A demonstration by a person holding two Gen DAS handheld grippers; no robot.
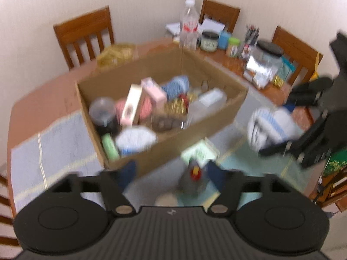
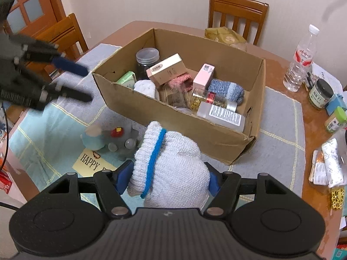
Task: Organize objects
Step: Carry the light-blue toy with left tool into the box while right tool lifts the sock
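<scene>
Right gripper [image 2: 168,181] squeezes a soft, light knit sock [image 2: 171,173] at mid-bundle near the box [image 2: 216,134], left gripper [image 1: 171,173] open and empty.

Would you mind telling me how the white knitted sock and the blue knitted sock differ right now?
The white knitted sock is clamped in the right gripper outside the cardboard box; the blue knitted sock lies inside it. The white one bears a blue stripe; the blue one has a paler cuff. Both are knitted.
</scene>
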